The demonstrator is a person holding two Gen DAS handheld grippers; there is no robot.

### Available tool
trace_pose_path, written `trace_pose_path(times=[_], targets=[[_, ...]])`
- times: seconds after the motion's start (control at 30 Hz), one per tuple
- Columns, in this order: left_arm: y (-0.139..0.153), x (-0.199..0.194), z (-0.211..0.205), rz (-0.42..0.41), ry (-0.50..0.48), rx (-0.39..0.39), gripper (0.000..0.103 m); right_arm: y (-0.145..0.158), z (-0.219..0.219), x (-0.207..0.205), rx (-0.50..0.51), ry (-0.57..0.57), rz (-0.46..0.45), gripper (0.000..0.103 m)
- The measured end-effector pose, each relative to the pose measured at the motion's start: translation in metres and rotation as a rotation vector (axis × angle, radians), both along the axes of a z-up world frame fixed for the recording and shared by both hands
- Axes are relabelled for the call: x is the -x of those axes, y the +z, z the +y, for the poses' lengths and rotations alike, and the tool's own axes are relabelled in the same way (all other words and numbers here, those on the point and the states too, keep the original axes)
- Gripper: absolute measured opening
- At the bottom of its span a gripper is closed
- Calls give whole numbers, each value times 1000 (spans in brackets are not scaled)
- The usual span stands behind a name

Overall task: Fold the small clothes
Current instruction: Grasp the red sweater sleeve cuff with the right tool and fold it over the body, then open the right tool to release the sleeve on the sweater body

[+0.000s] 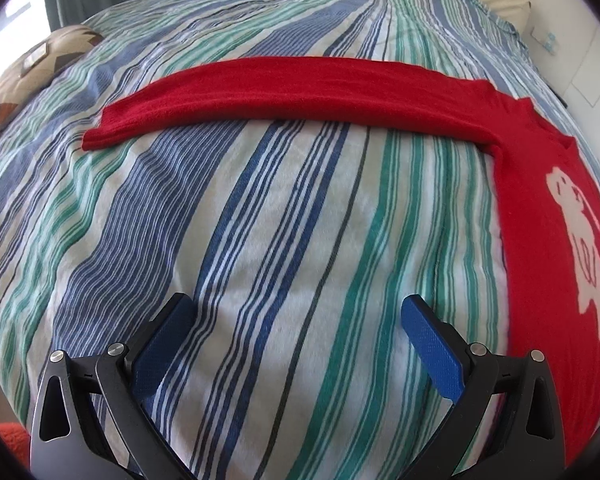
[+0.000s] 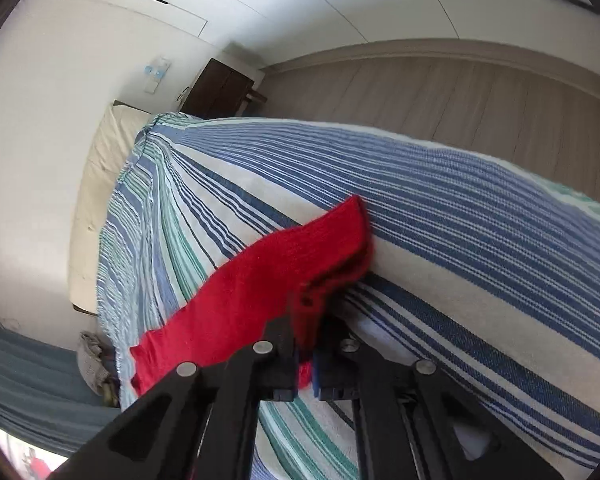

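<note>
A red sweater (image 1: 548, 208) with a white animal figure lies on the striped bed cover (image 1: 284, 240). One long sleeve (image 1: 284, 88) stretches flat to the left across the bed. My left gripper (image 1: 300, 320) is open and empty, hovering over bare cover below the sleeve, left of the sweater's body. In the right wrist view my right gripper (image 2: 306, 332) is shut on a fold of the red sweater (image 2: 268, 280) and holds it lifted off the cover (image 2: 460, 240). The fingertips are hidden in the red cloth.
A patterned cushion (image 1: 48, 56) lies at the bed's far left. A cream headboard (image 2: 100, 208) and a dark wooden nightstand (image 2: 220, 88) stand by the white wall. Wood floor (image 2: 480, 92) runs beside the bed's edge.
</note>
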State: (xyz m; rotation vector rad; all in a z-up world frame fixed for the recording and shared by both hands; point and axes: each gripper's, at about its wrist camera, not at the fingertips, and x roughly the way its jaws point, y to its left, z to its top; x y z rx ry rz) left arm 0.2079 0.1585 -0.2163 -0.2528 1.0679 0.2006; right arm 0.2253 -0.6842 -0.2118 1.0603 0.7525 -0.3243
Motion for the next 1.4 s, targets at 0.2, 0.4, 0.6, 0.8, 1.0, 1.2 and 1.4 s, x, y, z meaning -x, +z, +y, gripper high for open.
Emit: trace_pose_path(times=[0.2, 0.4, 0.6, 0.8, 1.0, 1.2, 1.4], targets=[[-9, 28, 2, -66, -27, -31, 103, 110, 58, -39, 415, 178, -47, 4], [-15, 25, -8, -111, -11, -113, 103, 203, 212, -109, 462, 530, -267, 4], [-15, 27, -3, -126, -21, -91, 103, 185, 395, -166, 396, 840, -328, 6], [-17, 29, -6, -148, -23, -111, 103, 106, 458, -188, 52, 1033, -199, 69], [-18, 29, -10, -155, -11, -136, 103, 97, 364, -190, -75, 808, -222, 69], [-19, 29, -12, -162, -5, -145, 103, 37, 312, -192, -148, 702, -24, 69], [-18, 31, -13, -173, -1, -148, 103, 2, 291, -169, 78, 623, 97, 52]])
